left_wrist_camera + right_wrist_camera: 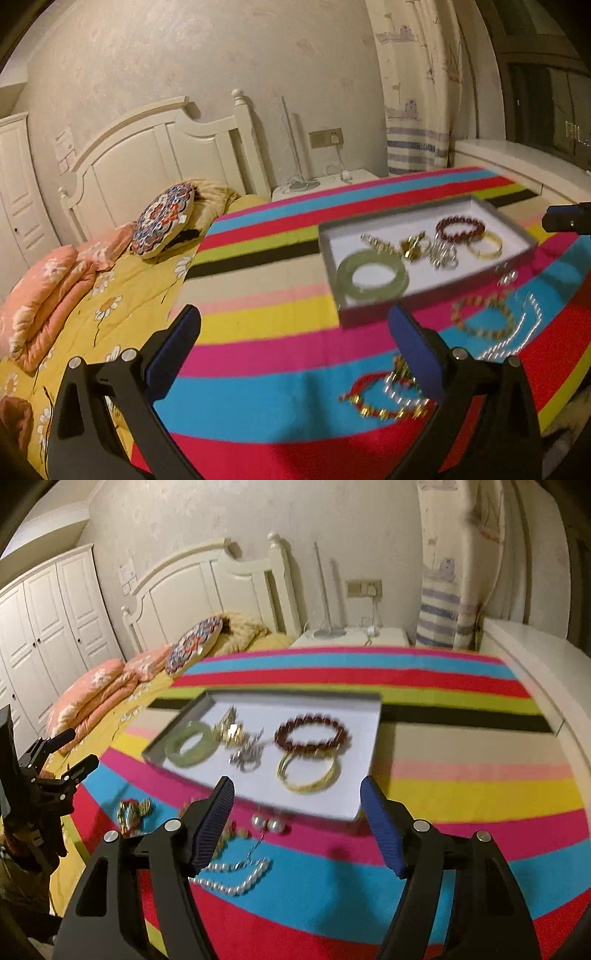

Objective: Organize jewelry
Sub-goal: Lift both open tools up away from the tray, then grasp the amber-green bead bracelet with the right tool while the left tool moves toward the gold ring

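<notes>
**Halfway through the jewelry sort, both grippers empty**

Nearest the right wrist camera is the right gripper, jaws spread wide with nothing between them, ribbed blue pads facing each other. Same story for the left gripper: wide open, holding nothing, hovering above the striped blanket near its front edge.

So my read is we're between picks. The shallow white tray sits mid-blanket and already holds a chunky green jade-looking bangle, a dark red bead bracelet, a thin gold bangle, a tangle of silvery chain and some gold bits I can't make out through the blur.

Still loose on the blanket, between the tray's near edge and the grippers:
- pearl necklace, small round beads, floppy
- pair of pearl earrings, just beside the tray's front edge
- gold bead bracelet
- red cord bracelet with gold charms, right by the left gripper's right finger
- a small green-gold piece, too blurred to name

Next move probably means dropping onto one of those. The blanket is fuzzy and soft, so thin strands will sink in; I'd guess a pinch low on the cord or pearls, then lift carefully since they'll dangle. The earrings look fiddliest, tiny and smooth.
</notes>
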### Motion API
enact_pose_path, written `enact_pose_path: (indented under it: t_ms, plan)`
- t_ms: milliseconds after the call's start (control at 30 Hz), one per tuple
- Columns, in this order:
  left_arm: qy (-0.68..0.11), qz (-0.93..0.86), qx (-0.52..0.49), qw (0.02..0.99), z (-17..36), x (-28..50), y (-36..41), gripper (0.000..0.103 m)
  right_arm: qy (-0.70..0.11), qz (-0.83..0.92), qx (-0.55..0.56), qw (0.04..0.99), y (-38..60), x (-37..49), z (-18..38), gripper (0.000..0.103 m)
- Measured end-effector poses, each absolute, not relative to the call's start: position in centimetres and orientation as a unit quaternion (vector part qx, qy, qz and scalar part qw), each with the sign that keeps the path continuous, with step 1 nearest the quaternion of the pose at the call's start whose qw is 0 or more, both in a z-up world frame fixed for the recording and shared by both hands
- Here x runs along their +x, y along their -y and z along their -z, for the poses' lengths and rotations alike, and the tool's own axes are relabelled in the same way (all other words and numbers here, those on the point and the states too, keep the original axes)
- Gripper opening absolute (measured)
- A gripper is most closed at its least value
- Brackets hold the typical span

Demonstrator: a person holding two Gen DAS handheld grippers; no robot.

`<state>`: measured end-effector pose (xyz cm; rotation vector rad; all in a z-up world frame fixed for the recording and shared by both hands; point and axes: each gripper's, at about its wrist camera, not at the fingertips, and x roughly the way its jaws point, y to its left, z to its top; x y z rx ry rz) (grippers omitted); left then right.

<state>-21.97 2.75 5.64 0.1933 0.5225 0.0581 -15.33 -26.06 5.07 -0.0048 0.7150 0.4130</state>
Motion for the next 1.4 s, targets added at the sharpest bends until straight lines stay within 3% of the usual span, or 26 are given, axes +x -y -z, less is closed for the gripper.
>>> enact_pose_path:
  t_ms: [267,500,733,933,1100,1167,1300,1400]
  plan:
    - [-0.288,-0.039,0.043,0.956,-2.2,-21.5,-5.5,0.101,-0.366,-0.232,-0.061,0.899,21.4,-16.8,-2.5,0.067]
    - [-0.292,-0.034,0.046,0.955,-1.4,-21.7,-5.6,0.101,-0.373,-0.261,-0.131,0.881,17.4,-17.4,-1.1,0.035]
    - [-0.3,0.1,0.012,0.949,-2.1,-25.0,-4.1,0.098,-0.384,-0.267,-0.162,0.869,16.0,-15.8,-0.7,0.024]
    - [-0.327,0.199,0.024,0.923,-2.0,-26.6,-0.3,0.079,-0.382,-0.283,-0.181,0.861,15.0,-14.7,-0.8,0.023]
    - [-0.352,0.236,0.04,0.905,-1.2,-26.2,2.9,0.069,-0.395,-0.296,-0.198,0.847,14.4,-14.0,0.1,0.023]
    - [-0.366,0.242,0.042,0.898,-0.6,-25.8,3.6,0.06,-0.396,-0.298,-0.189,0.848,14.8,-14.1,0.1,0.012]
    - [-0.387,0.234,0.041,0.891,0.2,-25.0,4.1,0.042,-0.371,-0.295,-0.18,0.862,15.6,-15.2,-0.5,0.011]
    - [-0.392,0.233,0.031,0.889,0.3,-24.6,4.0,0.037,-0.352,-0.294,-0.154,0.875,16.7,-16.0,-1.9,0.011]
